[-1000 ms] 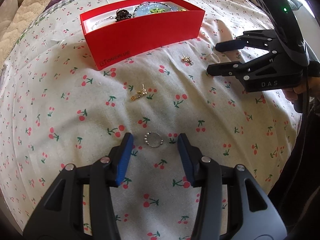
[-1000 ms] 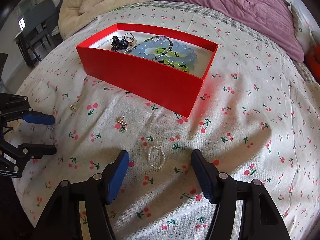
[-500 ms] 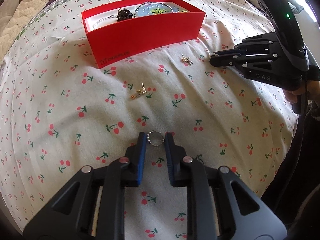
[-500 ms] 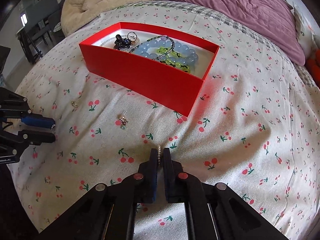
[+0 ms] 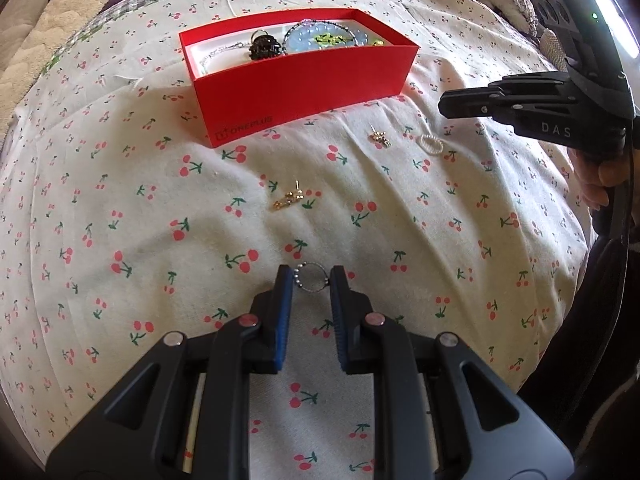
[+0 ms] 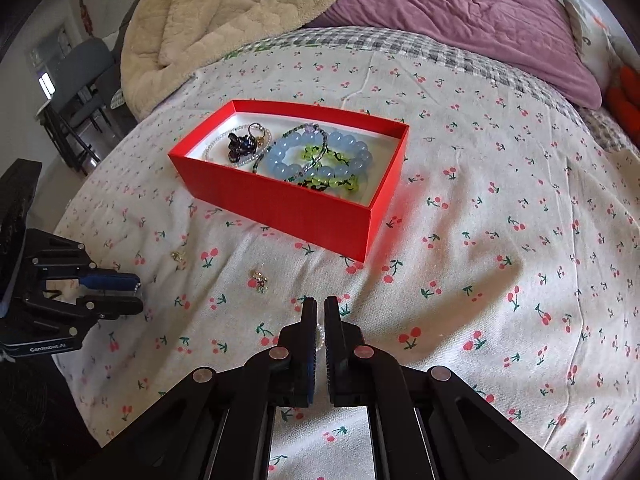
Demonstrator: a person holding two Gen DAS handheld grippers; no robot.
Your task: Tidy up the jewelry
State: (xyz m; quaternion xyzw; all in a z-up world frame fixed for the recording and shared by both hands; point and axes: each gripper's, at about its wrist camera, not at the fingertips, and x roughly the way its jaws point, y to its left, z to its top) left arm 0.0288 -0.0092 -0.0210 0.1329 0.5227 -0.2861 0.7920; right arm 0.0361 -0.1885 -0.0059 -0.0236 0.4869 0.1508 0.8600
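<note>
Jewelry outside the red box (image 5: 304, 88): two rings and two earrings, all in front of it on the cherry cloth (image 5: 400, 220). Since half a second ago: right gripper (image 6: 319, 304) lifted, fingers pressed together on nothing, pearl ring (image 5: 422, 145) left lying below. Left gripper (image 5: 310, 276) still clamped on the beaded silver ring (image 5: 299, 278), farthest from the box. Gold earring (image 5: 289, 199) and silver earring (image 5: 379, 137) unmoved, nearer the box.

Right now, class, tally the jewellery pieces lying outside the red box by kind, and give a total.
Rings: 2 (beaded ring, pearl ring)
Earrings: 2 (gold earring, silver earring)
Total: 4
</note>
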